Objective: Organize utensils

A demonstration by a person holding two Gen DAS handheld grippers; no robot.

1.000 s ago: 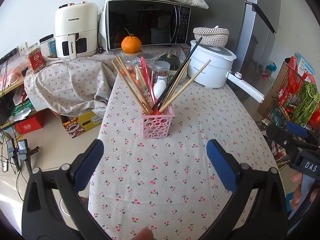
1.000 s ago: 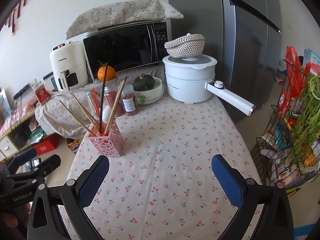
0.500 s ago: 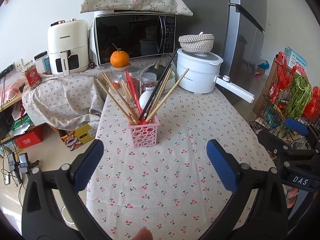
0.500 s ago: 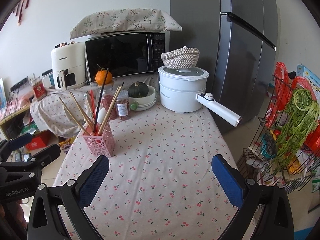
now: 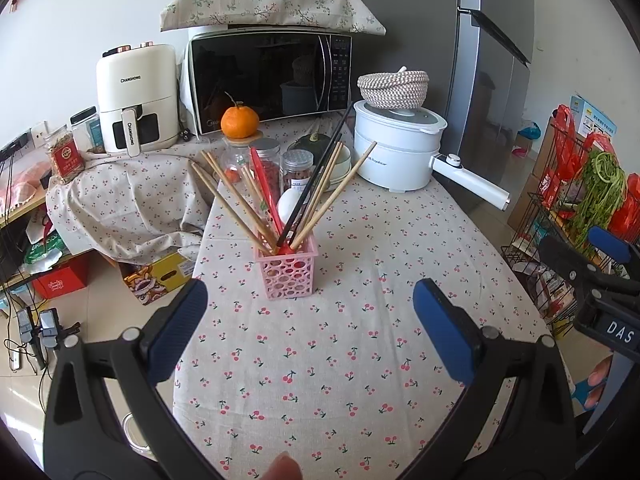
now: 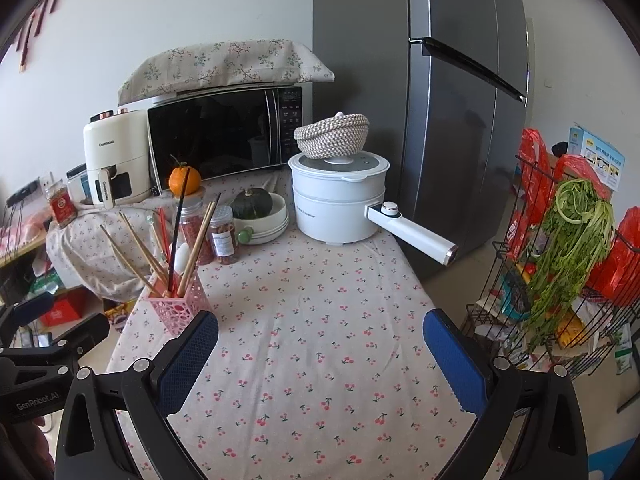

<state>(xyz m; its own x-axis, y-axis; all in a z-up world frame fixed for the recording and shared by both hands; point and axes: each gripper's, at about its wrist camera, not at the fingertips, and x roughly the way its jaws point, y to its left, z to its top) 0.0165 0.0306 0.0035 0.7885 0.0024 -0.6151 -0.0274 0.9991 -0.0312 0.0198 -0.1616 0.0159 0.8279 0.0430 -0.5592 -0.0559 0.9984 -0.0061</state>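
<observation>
A pink basket (image 5: 289, 270) stands in the middle of the left wrist picture, on the desk (image 5: 360, 344) with the cherry cloth, and it is full of wooden chopsticks (image 5: 236, 200), black chopsticks (image 5: 316, 184), a red stick and a white spoon (image 5: 289, 206). Behind it, higher in the picture, are jars (image 5: 296, 170), an orange (image 5: 239, 121), a white pot (image 5: 396, 146) and a microwave (image 5: 268, 80). At the bottom of each picture, the left gripper (image 5: 310, 320) and the right gripper (image 6: 320, 350) both have their jaws wide apart and hold nothing.
</observation>
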